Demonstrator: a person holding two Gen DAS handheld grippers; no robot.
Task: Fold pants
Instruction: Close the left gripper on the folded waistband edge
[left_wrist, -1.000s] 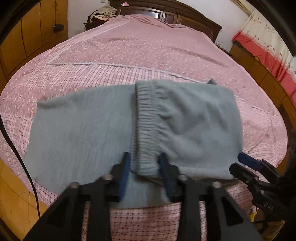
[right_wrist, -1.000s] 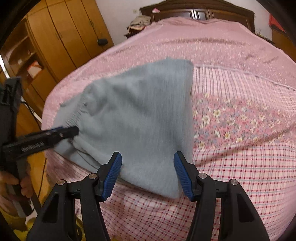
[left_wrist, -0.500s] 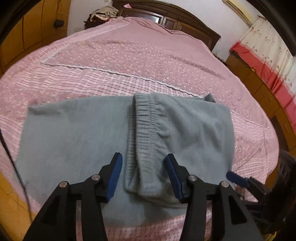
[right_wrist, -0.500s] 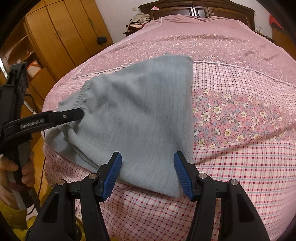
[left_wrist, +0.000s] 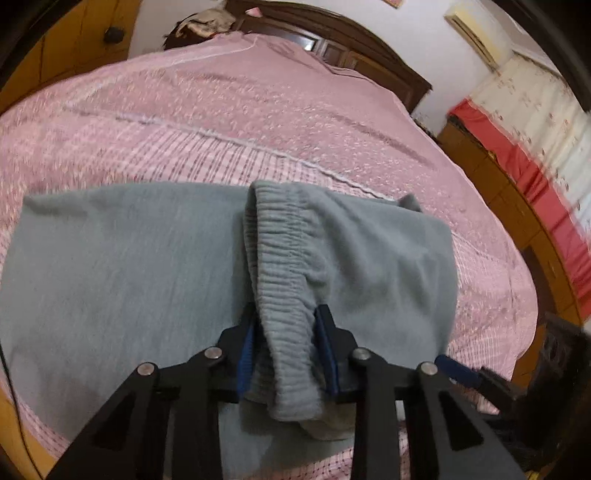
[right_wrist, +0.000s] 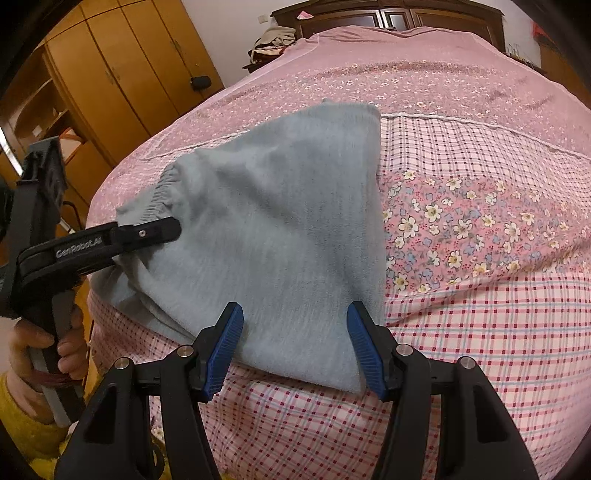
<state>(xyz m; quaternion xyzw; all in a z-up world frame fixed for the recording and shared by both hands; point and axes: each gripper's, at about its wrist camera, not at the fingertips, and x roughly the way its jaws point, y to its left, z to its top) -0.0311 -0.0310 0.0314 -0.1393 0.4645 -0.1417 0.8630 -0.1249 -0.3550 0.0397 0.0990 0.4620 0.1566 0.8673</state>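
Observation:
Grey-blue pants (left_wrist: 122, 280) lie on the pink bed, the waist half folded over onto the legs. The ribbed elastic waistband (left_wrist: 284, 280) runs toward my left gripper (left_wrist: 286, 349), which is shut on its near end. In the right wrist view the pants (right_wrist: 280, 229) lie as a folded slab, and the left gripper (right_wrist: 162, 230) pinches the waistband at the left edge. My right gripper (right_wrist: 295, 349) is open, its blue pads on either side of the near edge of the fold, not gripping. It also shows at the lower right in the left wrist view (left_wrist: 456, 371).
The bed (left_wrist: 258, 122) has a pink floral and checked cover, also seen in the right wrist view (right_wrist: 480, 229). A dark wooden headboard (left_wrist: 332, 40) stands at the far end. Wooden wardrobes (right_wrist: 122, 74) stand left, a wooden cabinet (left_wrist: 517, 206) right. A cable (left_wrist: 11, 387) hangs at the left edge.
My left gripper was open around the waistband half a second ago and has now closed on it. My right gripper stays open at the fold's near edge.

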